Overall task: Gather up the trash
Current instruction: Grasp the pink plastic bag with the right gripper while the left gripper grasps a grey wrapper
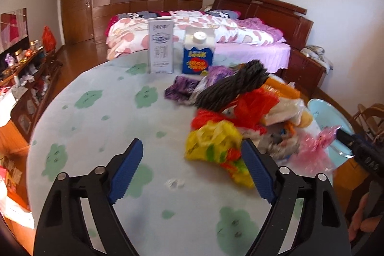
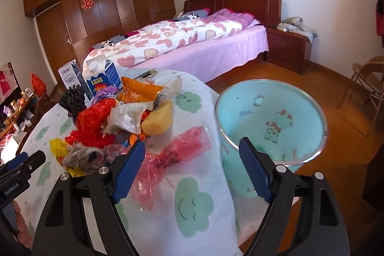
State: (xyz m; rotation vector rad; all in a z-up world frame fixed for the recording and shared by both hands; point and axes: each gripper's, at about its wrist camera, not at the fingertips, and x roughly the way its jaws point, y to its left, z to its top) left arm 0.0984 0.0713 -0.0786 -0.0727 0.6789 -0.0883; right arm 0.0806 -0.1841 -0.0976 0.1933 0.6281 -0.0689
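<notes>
Both grippers' jaws are spread and empty – the flimsy pink wrapper at the table edge could slip past the bin

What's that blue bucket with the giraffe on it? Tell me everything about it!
The bucket is a round, light blue bin with a shiny silver rim. Inside, its wall shows a cartoon giraffe and some small prints. It looks like thin plastic. It stands upright and open, with nothing seen inside, just past the table's edge on the wooden floor. The tablecloth seems to brush its side. The right gripper hovers open nearby, not touching it.
</notes>
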